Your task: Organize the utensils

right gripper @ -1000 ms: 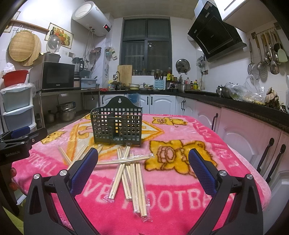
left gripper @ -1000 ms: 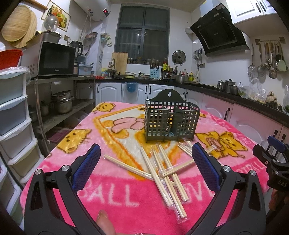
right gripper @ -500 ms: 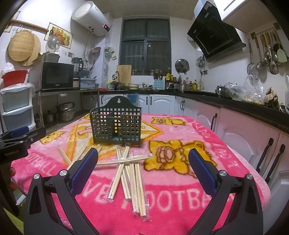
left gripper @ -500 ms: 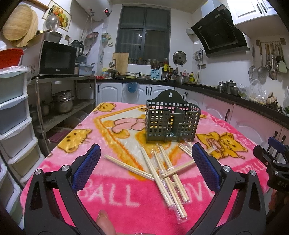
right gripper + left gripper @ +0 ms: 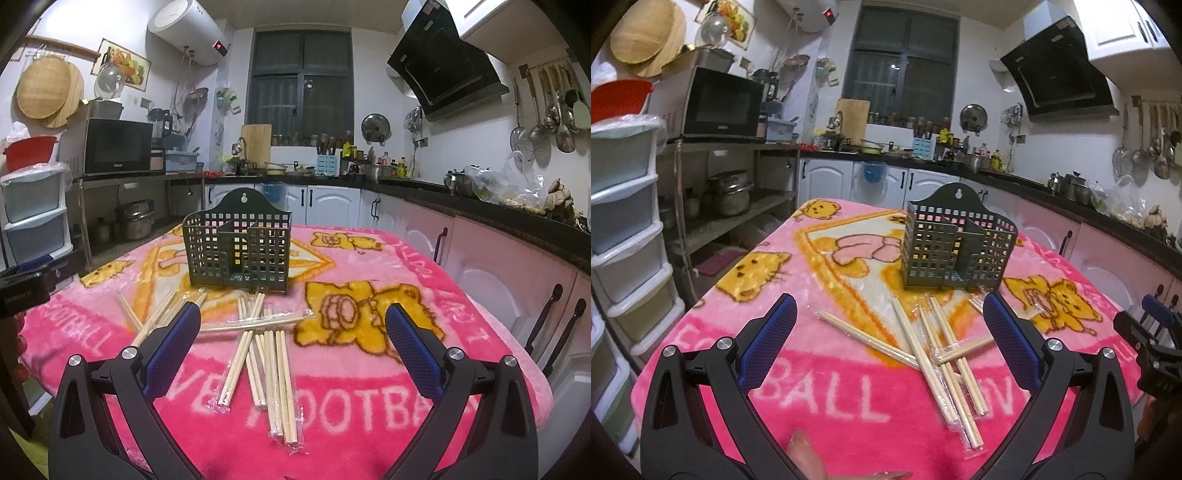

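Several pairs of wrapped wooden chopsticks (image 5: 942, 350) lie scattered on the pink blanket-covered table (image 5: 820, 398), just in front of a dark green slotted utensil holder (image 5: 956, 247) that stands upright. My left gripper (image 5: 890, 332) is open and empty, held above the near edge, short of the chopsticks. In the right wrist view the chopsticks (image 5: 269, 354) and the holder (image 5: 238, 243) show again. My right gripper (image 5: 293, 339) is open and empty, above the near end of the chopsticks.
The right gripper shows at the right edge of the left wrist view (image 5: 1156, 354). The left gripper shows at the left edge of the right wrist view (image 5: 26, 288). Plastic drawers (image 5: 624, 236) stand left of the table, white cabinets (image 5: 498, 266) to the right.
The left view has risen and tilted slightly, so the holder and chopsticks sit a little lower. Both grippers stay open; nothing on the table has moved.
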`<act>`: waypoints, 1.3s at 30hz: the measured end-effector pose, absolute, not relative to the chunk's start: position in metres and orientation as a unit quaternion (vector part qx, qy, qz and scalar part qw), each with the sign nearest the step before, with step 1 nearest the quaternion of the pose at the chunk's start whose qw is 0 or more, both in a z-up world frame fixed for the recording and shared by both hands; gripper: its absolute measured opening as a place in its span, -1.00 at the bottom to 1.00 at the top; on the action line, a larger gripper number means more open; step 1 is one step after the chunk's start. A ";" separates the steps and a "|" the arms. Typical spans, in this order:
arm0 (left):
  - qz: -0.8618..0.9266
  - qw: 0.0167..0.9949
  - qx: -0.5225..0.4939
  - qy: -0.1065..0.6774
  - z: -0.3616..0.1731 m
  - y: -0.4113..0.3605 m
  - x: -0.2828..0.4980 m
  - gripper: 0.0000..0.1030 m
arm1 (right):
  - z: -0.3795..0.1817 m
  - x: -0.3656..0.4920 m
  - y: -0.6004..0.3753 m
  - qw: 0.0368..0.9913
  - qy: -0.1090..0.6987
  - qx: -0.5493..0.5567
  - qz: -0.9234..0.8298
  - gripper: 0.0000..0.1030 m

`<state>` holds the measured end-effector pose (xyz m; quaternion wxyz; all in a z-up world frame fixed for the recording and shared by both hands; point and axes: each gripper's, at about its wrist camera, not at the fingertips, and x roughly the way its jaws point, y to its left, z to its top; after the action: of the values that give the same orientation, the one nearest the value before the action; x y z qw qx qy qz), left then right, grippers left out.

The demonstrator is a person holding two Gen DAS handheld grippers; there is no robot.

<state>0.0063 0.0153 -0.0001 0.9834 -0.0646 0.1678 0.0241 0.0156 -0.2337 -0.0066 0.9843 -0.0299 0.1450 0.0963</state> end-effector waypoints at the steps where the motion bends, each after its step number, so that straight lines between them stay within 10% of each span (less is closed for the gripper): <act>1: 0.027 0.983 -0.070 0.168 0.000 0.018 0.007 0.81 | -0.007 0.017 -0.234 0.984 0.146 -0.031 0.097 0.88; 39: -0.030 0.965 -0.072 0.250 0.017 0.018 0.109 0.81 | 0.014 0.091 -0.207 0.960 0.219 -0.045 0.169 0.88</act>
<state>0.1090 0.0184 0.0173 0.9651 -0.0718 0.2500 -0.0300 0.0909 -0.2072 0.0142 0.9598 -0.0447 0.2194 0.1695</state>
